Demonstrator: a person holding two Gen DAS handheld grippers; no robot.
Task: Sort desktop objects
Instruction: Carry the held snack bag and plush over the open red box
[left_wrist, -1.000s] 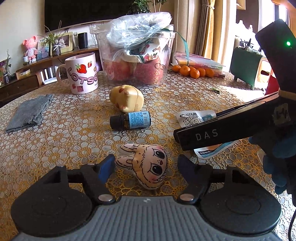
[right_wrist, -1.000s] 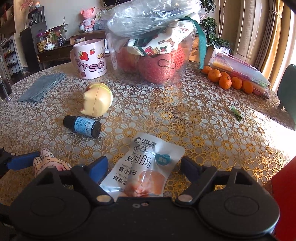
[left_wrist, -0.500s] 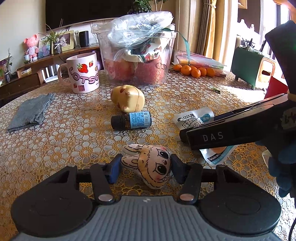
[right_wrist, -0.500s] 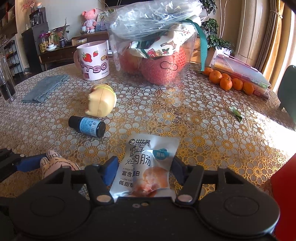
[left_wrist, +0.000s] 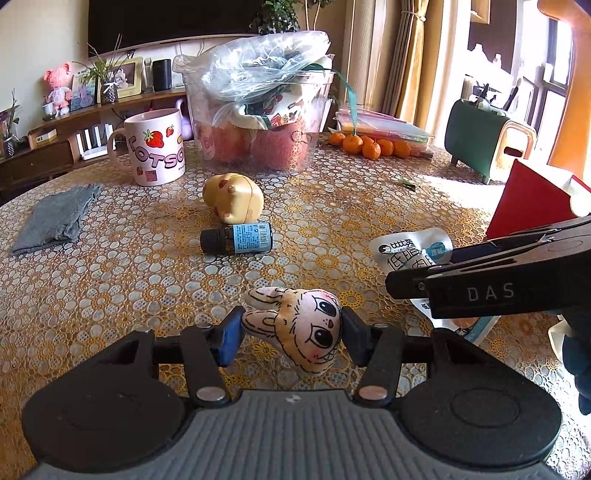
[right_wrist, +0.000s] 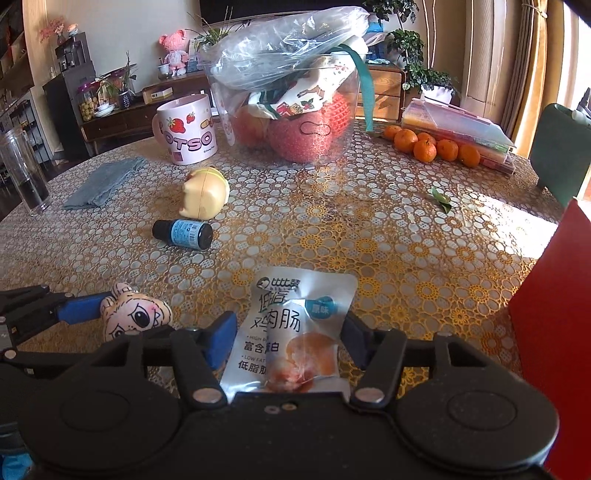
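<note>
My left gripper (left_wrist: 291, 338) is shut on a small plush bunny head (left_wrist: 299, 325), pads touching both its sides just above the tablecloth. My right gripper (right_wrist: 288, 339) is shut on a silver snack sachet (right_wrist: 291, 328) whose sides buckle between the pads. The bunny (right_wrist: 133, 317) and the left fingers (right_wrist: 79, 308) show at the left of the right wrist view. The sachet (left_wrist: 410, 247) and right gripper body show at the right of the left wrist view. A dark bottle with a blue label (left_wrist: 236, 238) and a yellow squishy toy (left_wrist: 232, 201) lie further ahead.
A pink LOTSO mug (left_wrist: 155, 147), a clear tub of fruit (left_wrist: 258, 122), a grey cloth (left_wrist: 55, 218), several tangerines (left_wrist: 369, 146) and a green toaster-like box (left_wrist: 484, 144) stand farther back. A red box (right_wrist: 554, 332) is close on the right. A glass (right_wrist: 22, 173) stands far left.
Both grippers have closed: the left onto the bunny, the right onto the sachet. Both cameras now sit a little higher above the table.
</note>
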